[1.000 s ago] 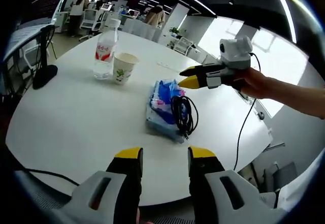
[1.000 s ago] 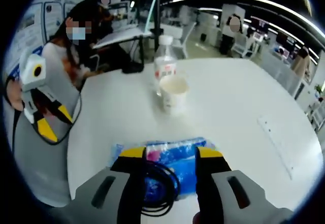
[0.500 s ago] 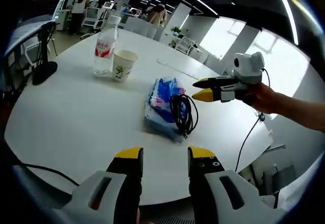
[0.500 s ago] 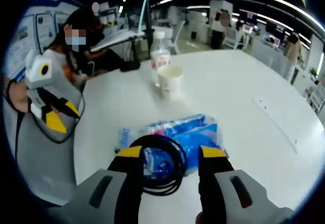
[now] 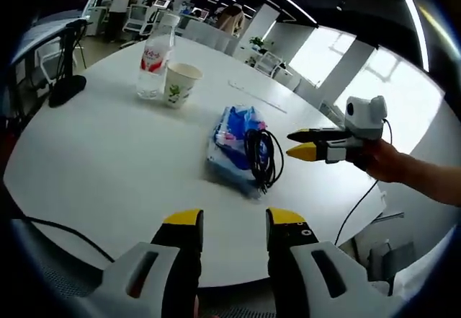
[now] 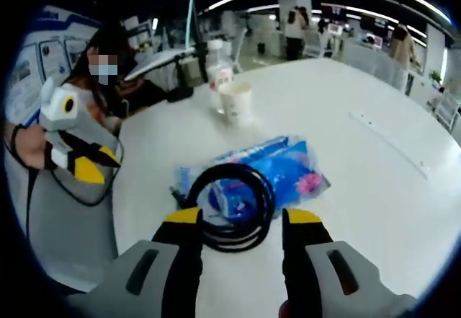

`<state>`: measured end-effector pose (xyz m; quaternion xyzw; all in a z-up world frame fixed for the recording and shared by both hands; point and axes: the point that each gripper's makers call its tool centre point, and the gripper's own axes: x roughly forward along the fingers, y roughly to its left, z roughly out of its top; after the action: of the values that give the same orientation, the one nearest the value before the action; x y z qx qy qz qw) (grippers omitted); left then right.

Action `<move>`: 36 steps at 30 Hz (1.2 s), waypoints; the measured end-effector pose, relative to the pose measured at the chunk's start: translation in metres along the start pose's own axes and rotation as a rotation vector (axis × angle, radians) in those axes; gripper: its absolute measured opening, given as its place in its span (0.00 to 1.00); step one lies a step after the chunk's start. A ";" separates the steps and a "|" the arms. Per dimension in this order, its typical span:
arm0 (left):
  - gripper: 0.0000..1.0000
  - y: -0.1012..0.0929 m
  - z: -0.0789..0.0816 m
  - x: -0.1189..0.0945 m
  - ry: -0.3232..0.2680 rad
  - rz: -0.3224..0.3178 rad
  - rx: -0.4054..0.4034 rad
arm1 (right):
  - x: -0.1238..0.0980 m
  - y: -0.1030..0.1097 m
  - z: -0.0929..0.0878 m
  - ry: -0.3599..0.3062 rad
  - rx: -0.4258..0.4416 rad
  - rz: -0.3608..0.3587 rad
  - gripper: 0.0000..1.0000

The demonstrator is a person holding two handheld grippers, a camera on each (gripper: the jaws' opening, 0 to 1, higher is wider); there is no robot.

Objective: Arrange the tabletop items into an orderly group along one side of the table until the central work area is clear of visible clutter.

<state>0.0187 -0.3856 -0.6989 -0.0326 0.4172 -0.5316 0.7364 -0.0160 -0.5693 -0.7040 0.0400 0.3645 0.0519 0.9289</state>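
The coiled black cable [image 6: 232, 204], limp and light atop the soft blue packet [image 6: 277, 177], looks best pinched at its near loop by the right gripper [image 6: 243, 221], which like the left gripper [image 5: 225, 221] stands parted and empty.

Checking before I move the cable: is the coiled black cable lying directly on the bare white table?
No, the coiled black cable rests on top of the blue plastic packet, not on the white table.

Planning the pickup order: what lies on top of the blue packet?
A coiled black cable rests on the blue packet, overhanging its near edge. The part of the packet beneath the coil and whatever is under the packet are covered.
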 end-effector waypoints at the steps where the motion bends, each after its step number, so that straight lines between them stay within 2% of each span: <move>1: 0.33 0.000 -0.001 0.000 0.001 0.001 -0.001 | 0.000 0.000 -0.002 -0.001 0.006 -0.001 0.42; 12: 0.33 -0.003 -0.006 0.003 0.015 -0.003 -0.009 | -0.008 -0.002 -0.019 -0.005 0.070 -0.014 0.44; 25: 0.32 -0.002 -0.009 0.004 0.026 0.000 -0.031 | -0.014 -0.004 -0.023 -0.009 0.094 -0.025 0.44; 28: 0.32 0.001 -0.010 0.005 0.024 0.004 -0.043 | -0.015 -0.005 -0.024 -0.006 0.102 -0.020 0.41; 36: 0.32 0.001 -0.010 0.007 0.022 0.004 -0.056 | -0.014 -0.007 -0.024 -0.004 0.108 -0.019 0.41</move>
<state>0.0131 -0.3869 -0.7097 -0.0466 0.4401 -0.5185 0.7316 -0.0419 -0.5766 -0.7132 0.0870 0.3654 0.0234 0.9265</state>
